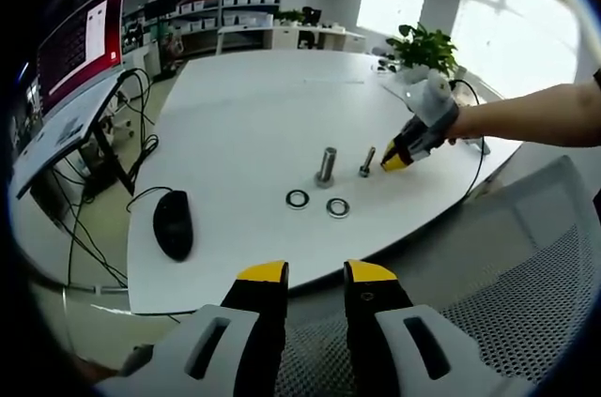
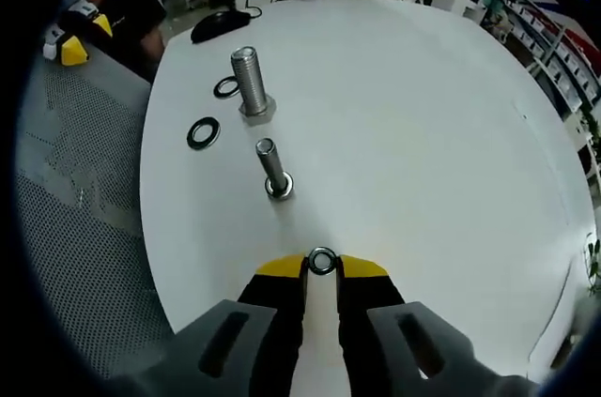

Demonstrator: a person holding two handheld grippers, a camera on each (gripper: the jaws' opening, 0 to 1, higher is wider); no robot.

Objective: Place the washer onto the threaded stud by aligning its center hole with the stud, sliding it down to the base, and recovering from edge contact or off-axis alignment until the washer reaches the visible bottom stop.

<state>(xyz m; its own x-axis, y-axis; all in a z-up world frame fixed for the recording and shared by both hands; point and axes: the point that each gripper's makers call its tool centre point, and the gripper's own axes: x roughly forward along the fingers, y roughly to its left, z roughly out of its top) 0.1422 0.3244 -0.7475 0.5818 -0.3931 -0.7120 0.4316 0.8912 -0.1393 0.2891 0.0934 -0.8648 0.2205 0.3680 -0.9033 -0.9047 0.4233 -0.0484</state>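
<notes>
My right gripper [image 2: 322,267] is shut on a small metal washer [image 2: 322,260], pinched between its yellow tips. Just ahead of it a small threaded stud [image 2: 271,168] stands upright on the white table [image 2: 423,115]; the washer is short of it and to one side. A larger threaded stud [image 2: 250,80] stands further on. In the left gripper view the right gripper [image 1: 395,159] hovers beside the small stud [image 1: 366,162]. My left gripper [image 1: 315,275] is open, holding nothing, back from the table's edge over a mesh chair.
Two larger loose washers [image 1: 298,198] [image 1: 338,207] lie flat near the big stud [image 1: 326,166]. A black mouse [image 1: 173,223] rests near the table's left edge. A grey mesh chair [image 1: 526,294] sits below the edge. A potted plant [image 1: 424,46] and cables are at the far side.
</notes>
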